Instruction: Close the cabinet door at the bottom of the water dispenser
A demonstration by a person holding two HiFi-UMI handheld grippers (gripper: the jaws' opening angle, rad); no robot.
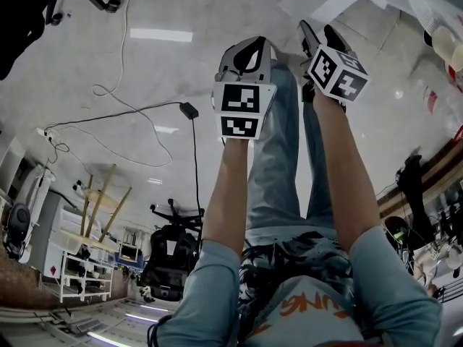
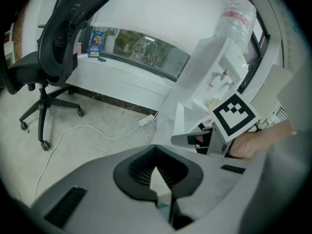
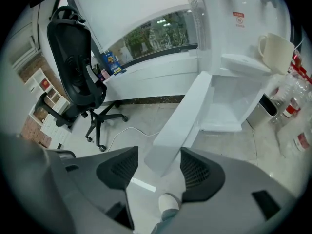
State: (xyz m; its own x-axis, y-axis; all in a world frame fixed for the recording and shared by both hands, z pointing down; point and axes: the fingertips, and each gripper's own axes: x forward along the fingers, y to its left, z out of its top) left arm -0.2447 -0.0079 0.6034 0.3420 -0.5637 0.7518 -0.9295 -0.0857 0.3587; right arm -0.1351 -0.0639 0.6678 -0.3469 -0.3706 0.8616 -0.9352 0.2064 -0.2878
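White cabinet door point(image 3: 183, 118) stands open at foot of water dispenser point(image 3: 234, 33). Right gripper point(image 3: 158, 169) jaws spread wide, door edge framed between them, no contact evident. Left gripper point(image 2: 156, 172) jaws pressed together, empty. Approach step, likely; next move: meet door face, push shut.

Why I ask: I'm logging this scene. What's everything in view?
dispenser: one, white, upper right
door: one, white, swung open at dispenser's bottom
mug: one, cream, on dispenser's front
chair: one, black, floor at left
cable: one, white, floor by chair
bottles: several, clear with red labels, floor at right
box: one, blue, window ledge
left gripper: one, grey, jaws shut
right gripper: one, grey, jaws open, door edge beyond them
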